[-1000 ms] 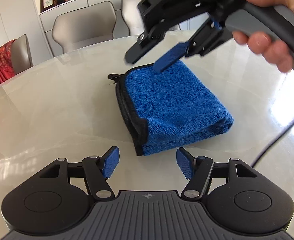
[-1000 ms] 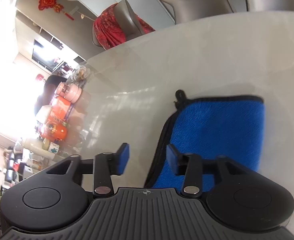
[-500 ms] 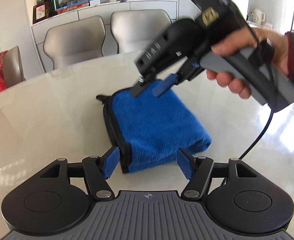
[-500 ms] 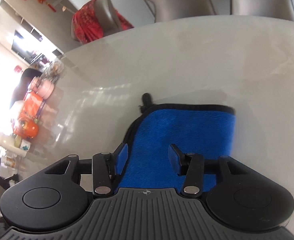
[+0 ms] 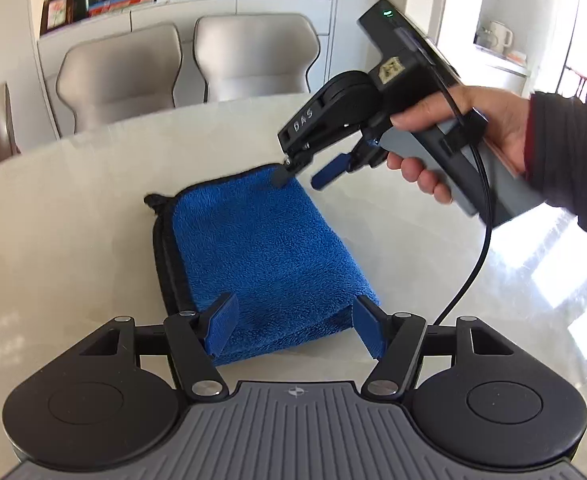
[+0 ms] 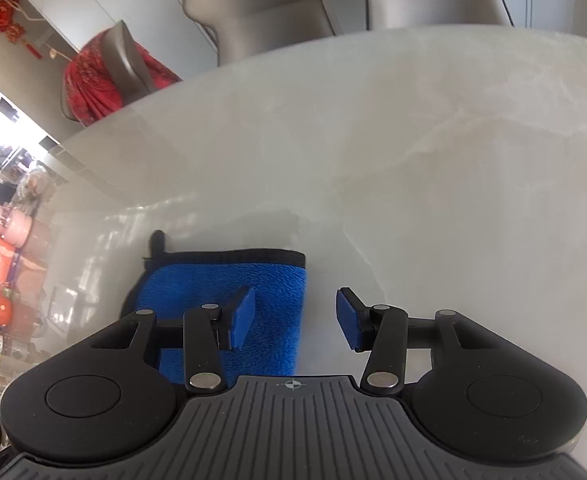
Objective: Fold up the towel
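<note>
A blue towel with a black hem (image 5: 265,248) lies folded into a small rectangle on the pale marble table (image 5: 73,220). My left gripper (image 5: 291,328) is open, its blue pads at either side of the towel's near end. My right gripper (image 5: 301,174) is open and empty, held above the towel's far right corner. In the right wrist view the towel (image 6: 217,284) lies under the left finger (image 6: 241,316) of the right gripper (image 6: 295,318), whose other finger is over bare table.
Grey dining chairs (image 5: 253,56) stand behind the table's far edge, with a shelf of ornaments behind them. A chair with a red cloth (image 6: 93,84) stands at the left. A black cable (image 5: 473,264) hangs from my right gripper over the table's right side.
My left gripper moved forward until its pads flank the towel's near end. My right gripper swung right and back, from over the towel's middle to its far right corner, and opened wider.
</note>
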Demonstrator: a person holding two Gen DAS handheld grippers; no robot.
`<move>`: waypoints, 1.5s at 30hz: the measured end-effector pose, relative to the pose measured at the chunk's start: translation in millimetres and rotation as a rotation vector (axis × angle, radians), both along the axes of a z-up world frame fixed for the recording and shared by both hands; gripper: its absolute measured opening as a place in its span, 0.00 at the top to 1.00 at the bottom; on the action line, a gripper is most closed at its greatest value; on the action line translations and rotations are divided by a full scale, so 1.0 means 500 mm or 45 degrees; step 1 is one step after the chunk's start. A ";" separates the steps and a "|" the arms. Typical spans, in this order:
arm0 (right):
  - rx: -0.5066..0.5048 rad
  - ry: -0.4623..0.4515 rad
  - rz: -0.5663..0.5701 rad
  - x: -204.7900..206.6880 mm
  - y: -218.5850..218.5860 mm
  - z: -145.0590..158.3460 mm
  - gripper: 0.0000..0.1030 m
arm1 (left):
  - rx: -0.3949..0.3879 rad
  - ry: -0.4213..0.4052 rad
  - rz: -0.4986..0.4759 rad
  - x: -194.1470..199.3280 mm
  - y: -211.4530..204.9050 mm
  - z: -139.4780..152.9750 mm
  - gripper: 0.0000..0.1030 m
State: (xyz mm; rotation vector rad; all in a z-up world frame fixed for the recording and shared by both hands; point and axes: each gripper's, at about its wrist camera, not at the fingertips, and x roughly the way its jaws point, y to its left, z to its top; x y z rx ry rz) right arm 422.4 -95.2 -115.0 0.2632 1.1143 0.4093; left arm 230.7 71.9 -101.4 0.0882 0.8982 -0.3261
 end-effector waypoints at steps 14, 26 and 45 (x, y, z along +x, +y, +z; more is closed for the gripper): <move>-0.058 -0.178 0.299 -0.186 -0.018 0.056 0.63 | 0.028 -0.002 -0.002 -0.012 0.024 -0.006 0.36; -0.279 -0.383 0.384 -0.410 0.055 0.043 0.63 | 0.110 -0.015 -0.009 -0.005 0.020 -0.025 0.38; -0.276 -0.296 0.189 -0.413 0.041 0.006 0.93 | 0.125 0.008 0.054 0.032 0.050 -0.036 0.37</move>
